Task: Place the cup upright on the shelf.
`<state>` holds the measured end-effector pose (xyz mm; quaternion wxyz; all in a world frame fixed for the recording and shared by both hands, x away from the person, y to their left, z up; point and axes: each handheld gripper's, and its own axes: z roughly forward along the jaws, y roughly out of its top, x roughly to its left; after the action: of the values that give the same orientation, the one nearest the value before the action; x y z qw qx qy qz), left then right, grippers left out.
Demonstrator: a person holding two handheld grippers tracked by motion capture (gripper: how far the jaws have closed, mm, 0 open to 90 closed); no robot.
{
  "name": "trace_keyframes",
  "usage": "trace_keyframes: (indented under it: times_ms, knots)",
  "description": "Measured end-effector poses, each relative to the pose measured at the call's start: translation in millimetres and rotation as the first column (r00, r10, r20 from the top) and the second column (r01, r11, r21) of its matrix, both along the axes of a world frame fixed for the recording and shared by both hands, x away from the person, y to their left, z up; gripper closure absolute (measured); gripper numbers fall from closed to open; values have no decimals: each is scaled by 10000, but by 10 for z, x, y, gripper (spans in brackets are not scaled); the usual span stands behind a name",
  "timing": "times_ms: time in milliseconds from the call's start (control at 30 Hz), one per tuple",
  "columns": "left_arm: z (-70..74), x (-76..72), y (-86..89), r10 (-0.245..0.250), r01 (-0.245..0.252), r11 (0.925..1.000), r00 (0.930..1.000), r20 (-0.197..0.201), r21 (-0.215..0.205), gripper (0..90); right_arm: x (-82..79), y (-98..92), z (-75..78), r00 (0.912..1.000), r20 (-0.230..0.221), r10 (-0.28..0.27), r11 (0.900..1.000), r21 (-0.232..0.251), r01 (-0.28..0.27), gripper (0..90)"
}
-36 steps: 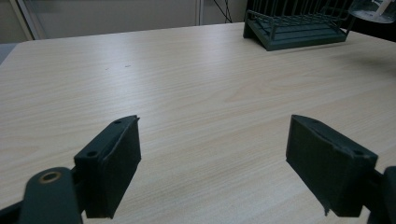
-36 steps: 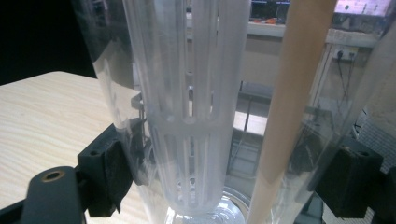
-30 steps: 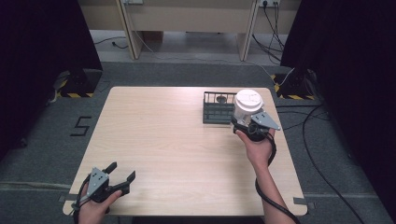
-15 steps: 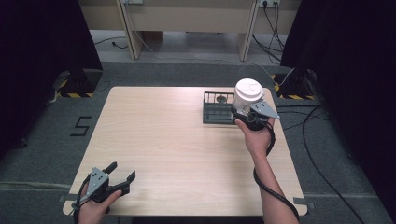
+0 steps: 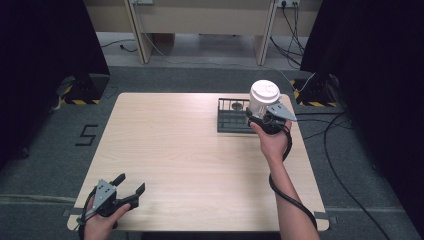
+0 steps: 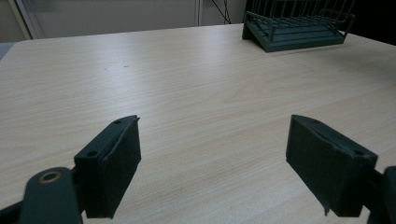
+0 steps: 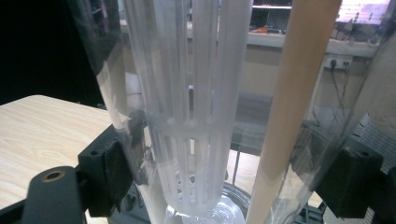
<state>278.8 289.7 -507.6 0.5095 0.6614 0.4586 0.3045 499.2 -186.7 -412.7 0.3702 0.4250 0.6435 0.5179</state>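
The right gripper (image 5: pixel 261 116) pinched a clear plastic white-lidded tumbler (image 5: pixel 262 98) above the dark wire rack (image 5: pixel 234 116), while the left gripper (image 5: pixel 130 185) lay spread.

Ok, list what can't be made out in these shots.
- Small round object in the dark rack, high view: too small to identify.
- Clear container in the right gripper: its base is hidden by the lid in the high view; in the right gripper view its top is cut off.
- Left gripper, left gripper view: body cut off by the bottom edge.
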Motion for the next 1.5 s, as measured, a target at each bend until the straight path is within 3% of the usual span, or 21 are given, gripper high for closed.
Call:
trace_keyframes:
  times_ms: [467,1500]
  knots:
    - [0,1,0,-27,27,10000,10000,6,-21,173,131,21,71,9999,-99,24,9997,-253,-26,187]
    - [-4,5,0,-93,93,9999,10000,-23,-56,176,530,75,122,9980,-521,-347,9994,15,348,187]
